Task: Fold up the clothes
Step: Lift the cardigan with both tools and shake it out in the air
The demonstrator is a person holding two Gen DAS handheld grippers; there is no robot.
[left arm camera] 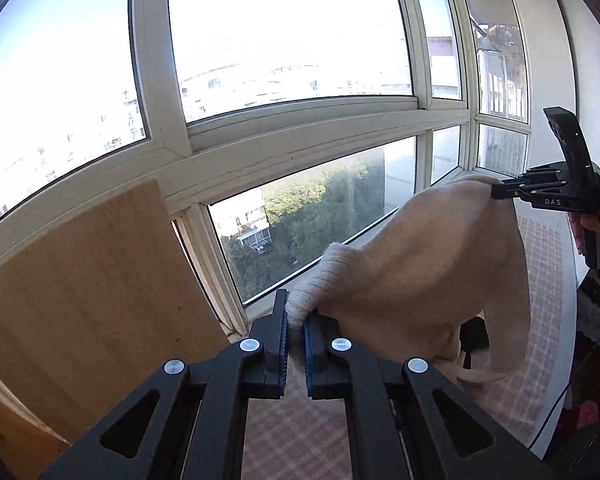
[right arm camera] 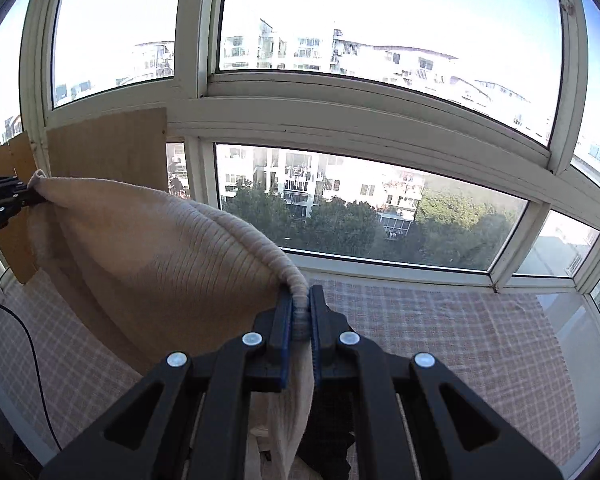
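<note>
A cream ribbed-knit sweater [right arm camera: 152, 248] hangs stretched between the left gripper [left arm camera: 296, 344] and right gripper [right arm camera: 302, 320], each clamped tight on its ribbed edge, above a pink checked cloth [right arm camera: 440, 328]. No fold appears made yet; all folding seemingly remains.

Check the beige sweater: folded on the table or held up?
Held up. The sweater hangs stretched between the left tool and right tool.

Beige ribbed knit garment [left arm camera: 420, 256] lifted, ribbed edge stretched, body hanging above checkered surface.
</note>
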